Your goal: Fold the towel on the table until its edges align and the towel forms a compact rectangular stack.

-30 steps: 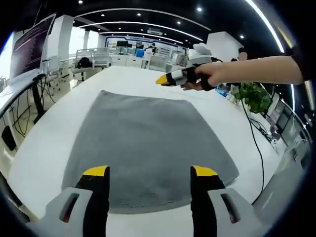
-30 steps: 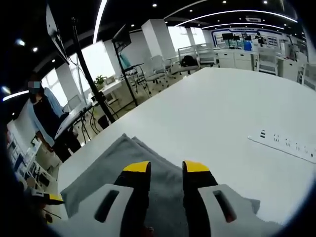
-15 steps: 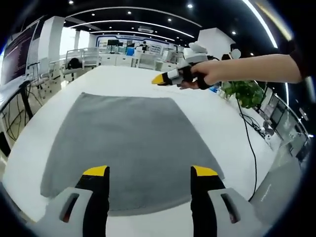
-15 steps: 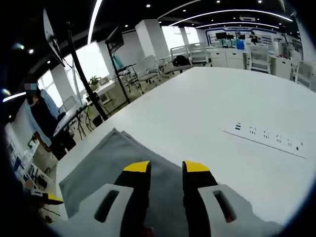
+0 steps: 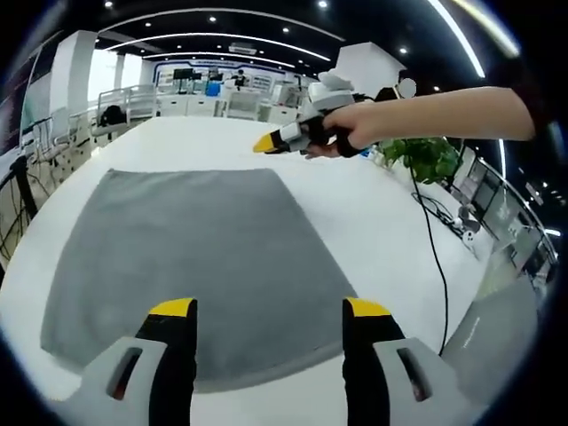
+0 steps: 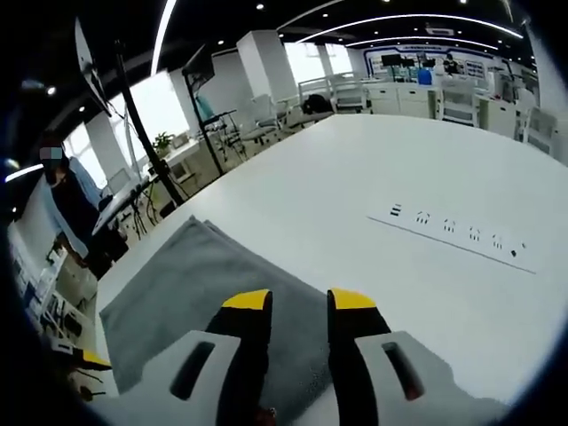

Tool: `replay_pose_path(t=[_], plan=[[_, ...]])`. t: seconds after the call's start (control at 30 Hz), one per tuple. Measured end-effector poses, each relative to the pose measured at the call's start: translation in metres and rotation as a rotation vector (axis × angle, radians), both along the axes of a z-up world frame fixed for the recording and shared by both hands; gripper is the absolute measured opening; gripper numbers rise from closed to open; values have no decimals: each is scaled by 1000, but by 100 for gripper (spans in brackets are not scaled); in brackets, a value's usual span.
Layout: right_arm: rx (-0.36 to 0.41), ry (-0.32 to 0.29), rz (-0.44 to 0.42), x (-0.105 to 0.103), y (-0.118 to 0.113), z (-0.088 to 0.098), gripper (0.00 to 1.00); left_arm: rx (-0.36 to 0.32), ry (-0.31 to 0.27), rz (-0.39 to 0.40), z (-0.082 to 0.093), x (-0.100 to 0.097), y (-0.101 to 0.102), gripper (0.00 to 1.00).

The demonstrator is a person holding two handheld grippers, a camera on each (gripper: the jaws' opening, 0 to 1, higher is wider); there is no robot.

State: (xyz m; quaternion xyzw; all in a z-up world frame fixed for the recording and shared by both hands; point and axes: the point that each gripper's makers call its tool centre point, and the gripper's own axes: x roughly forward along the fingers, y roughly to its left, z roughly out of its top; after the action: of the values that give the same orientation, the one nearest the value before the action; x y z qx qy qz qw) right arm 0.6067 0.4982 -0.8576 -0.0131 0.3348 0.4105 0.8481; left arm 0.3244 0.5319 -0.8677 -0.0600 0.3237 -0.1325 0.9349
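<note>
Towel: the grey towel [image 5: 186, 257] lies spread flat and single-layered on the white bench [image 5: 373, 213], directly ahead of and beneath the left tongs [image 5: 271, 308]; its near edge runs just past their yellow tips.
Left tongs: jaws stand wide apart with only towel surface seen between them; they grip nothing.
Right tongs: in the left gripper view the right tongs [image 5: 268, 141] hover above the towel's far right corner, carried by a hand [image 5: 342, 133]; in their own view [image 6: 297, 302] the jaws are parted by a narrow gap and hold nothing, with the towel [image 6: 186, 284] below and to their left.
Other things: a white power strip [image 6: 453, 236] lies on the bench ahead and to the right of the right tongs, well apart from the towel.
Progress: judged from the flat cloth, no fold is made yet. Every fold, the edge alignment and the compact stack remain to do.
</note>
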Motion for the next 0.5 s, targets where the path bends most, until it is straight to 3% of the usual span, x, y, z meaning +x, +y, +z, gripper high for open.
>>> replay_pose_path(t=[0.5], plan=[[-47,27,7,1,-14,-26,22,-10,29,-98,-11,6,-42,64]])
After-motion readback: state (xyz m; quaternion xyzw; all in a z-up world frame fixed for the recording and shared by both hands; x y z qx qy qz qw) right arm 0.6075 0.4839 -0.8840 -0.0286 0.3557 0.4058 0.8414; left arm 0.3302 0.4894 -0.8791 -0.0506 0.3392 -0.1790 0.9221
